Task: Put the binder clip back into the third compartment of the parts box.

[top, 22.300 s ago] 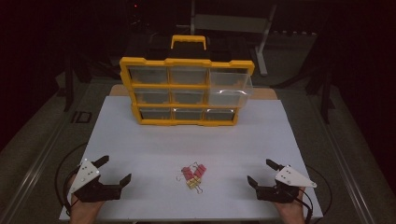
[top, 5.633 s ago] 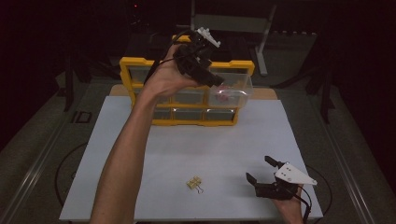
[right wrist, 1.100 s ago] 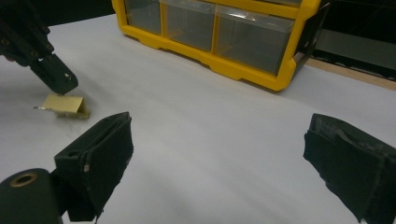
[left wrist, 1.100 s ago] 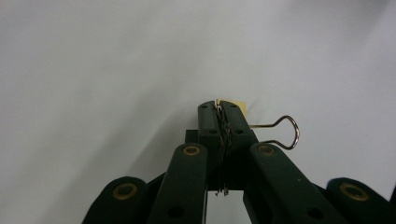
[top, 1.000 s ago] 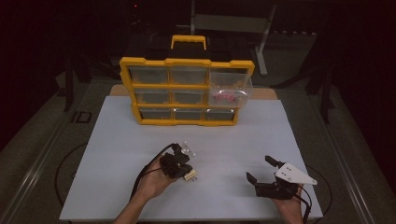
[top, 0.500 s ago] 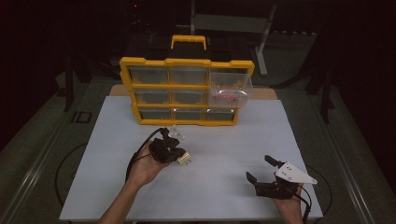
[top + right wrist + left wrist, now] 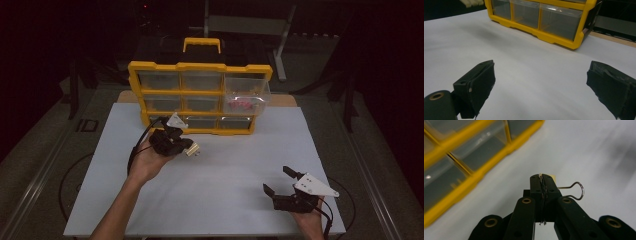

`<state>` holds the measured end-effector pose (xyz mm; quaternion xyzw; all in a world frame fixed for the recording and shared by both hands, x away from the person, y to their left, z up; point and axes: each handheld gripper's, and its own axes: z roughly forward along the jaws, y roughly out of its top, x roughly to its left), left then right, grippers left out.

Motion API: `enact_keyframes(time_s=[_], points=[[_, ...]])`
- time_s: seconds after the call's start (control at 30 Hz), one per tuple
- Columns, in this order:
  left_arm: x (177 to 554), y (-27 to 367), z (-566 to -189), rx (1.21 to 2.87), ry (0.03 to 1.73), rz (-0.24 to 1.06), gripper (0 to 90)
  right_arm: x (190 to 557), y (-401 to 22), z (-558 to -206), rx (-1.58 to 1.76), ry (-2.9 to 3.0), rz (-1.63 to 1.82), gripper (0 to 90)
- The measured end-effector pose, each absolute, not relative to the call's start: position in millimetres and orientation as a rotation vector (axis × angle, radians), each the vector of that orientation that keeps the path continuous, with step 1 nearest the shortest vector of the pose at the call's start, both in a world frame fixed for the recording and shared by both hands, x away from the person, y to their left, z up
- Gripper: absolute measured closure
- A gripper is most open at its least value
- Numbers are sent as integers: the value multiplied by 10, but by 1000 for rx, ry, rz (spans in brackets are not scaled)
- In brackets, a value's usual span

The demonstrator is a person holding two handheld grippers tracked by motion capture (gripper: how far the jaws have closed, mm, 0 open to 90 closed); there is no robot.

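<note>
Lifted off the white surface [image 7: 210,195] since the earlier frame, the left hand-held gripper [image 7: 186,146] now hangs nearer the yellow drawer cabinet [image 7: 200,97], its jaws clamped on a cream binder clip [image 7: 192,148]. From the high view, the right hand-held gripper [image 7: 281,181] rests near the surface's front right corner, jaws spread wide and holding nothing, with broad bare room between the two. One drawer [image 7: 245,95] stands pulled out, pink clips inside. From the left gripper view, the clip's [image 7: 552,178] wire loop juts sideways past the closed jaws. From the right gripper view, open surface runs up to the cabinet's base edge [image 7: 544,35].
</note>
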<state>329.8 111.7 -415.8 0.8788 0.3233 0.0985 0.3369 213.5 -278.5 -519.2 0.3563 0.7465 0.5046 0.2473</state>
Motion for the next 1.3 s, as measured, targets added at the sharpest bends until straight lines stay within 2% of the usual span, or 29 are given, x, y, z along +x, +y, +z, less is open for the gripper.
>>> enact_keyframes(time_s=[0.33, 0.47, 1.3], points=[[3416, 1196, -3834, 2226, 808, 257, 893, 2136, -2799, -5190, 973, 2032, 1381, 78], [3494, 1212, -3596, 2194, 769, 264, 893, 2149, -2796, -5195, 977, 2037, 1380, 78], [3876, 1006, -2718, 2203, 595, 292, 892, 2145, -2807, -5191, 988, 2030, 1379, 78]])
